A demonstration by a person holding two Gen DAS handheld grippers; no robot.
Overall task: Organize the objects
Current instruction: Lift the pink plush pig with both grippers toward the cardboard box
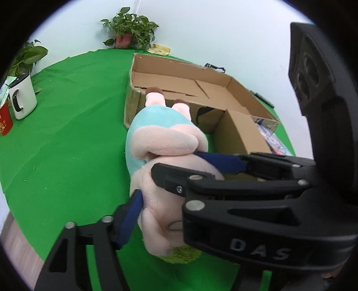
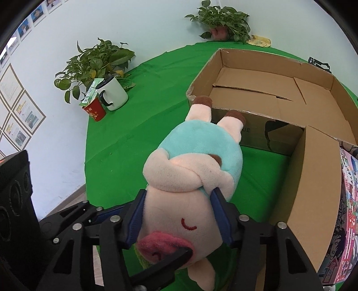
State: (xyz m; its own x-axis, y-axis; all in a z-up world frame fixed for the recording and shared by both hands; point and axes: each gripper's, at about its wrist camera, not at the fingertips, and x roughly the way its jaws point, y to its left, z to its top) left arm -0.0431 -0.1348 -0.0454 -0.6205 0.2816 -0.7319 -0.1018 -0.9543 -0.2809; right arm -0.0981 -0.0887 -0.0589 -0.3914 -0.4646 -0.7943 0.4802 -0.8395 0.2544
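both grippers are on the same plush pig [image 2: 192,179], which lies head-toward-the-cameras on the green cloth [image 1: 67,134] with its feet up against the near wall of the open cardboard box [image 2: 264,89]. the right gripper [image 2: 179,215] has its blue pads [image 2: 136,221] pressed into either side of the pig's head, squeezing the plush in a little, so it is clamped on the toy. the left gripper [image 1: 170,185] also has the pig's head between its blue pads [image 1: 131,219]: the near pad lies against the cheek and the far pad runs in under the folded arm, so it reads as gripping too. in the left wrist view the right gripper [image 1: 246,190] crosses in front, one black finger laid over the pig's face. the pig wears a pale blue dress, has brown shoes, a pink snout and a closed stitched eye. the box is empty inside, with one flap standing open toward the right, and a colourful printed package [image 2: 344,201] lies beside it. off to the left of the cloth stand a white mug [image 2: 114,94] and a red cup [image 2: 95,110], close together, with a potted plant [image 2: 94,65] behind them and another plant [image 2: 223,20] at the far edge.
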